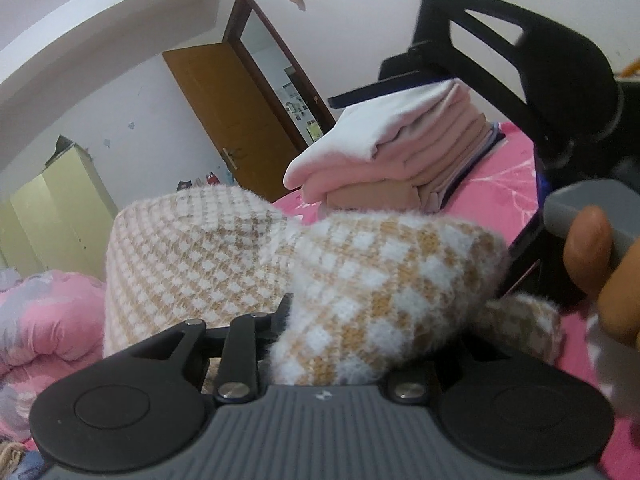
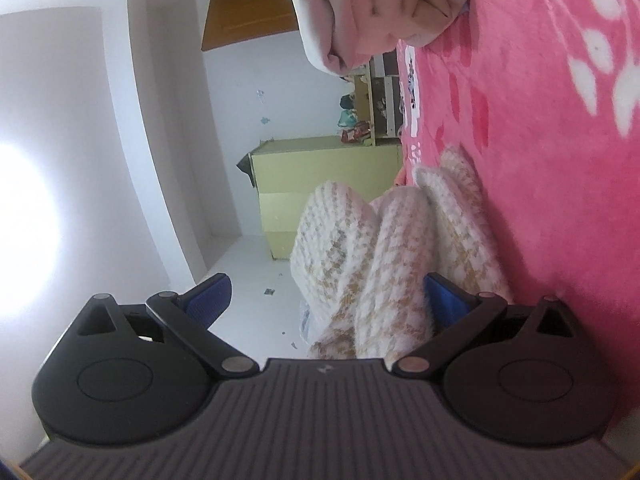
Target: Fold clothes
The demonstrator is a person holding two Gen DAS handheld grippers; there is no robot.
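Note:
A fuzzy tan-and-white checked sweater lies bunched on the pink bedspread. A thick fold of it rises from between the narrow jaws of my left gripper and hides the fingertips; the gripper looks shut on that fold. In the right wrist view, rolled on its side, my right gripper stands wide open. The sweater lies between its blue pads, against the one nearer the bedspread. A hand holds the right gripper's grey handle at the right edge of the left wrist view.
A stack of folded pink and beige clothes sits on the bed behind the sweater, also at the top of the right wrist view. A pink floral quilt is bunched at the left. Beyond stand a yellow-green wardrobe and a brown door.

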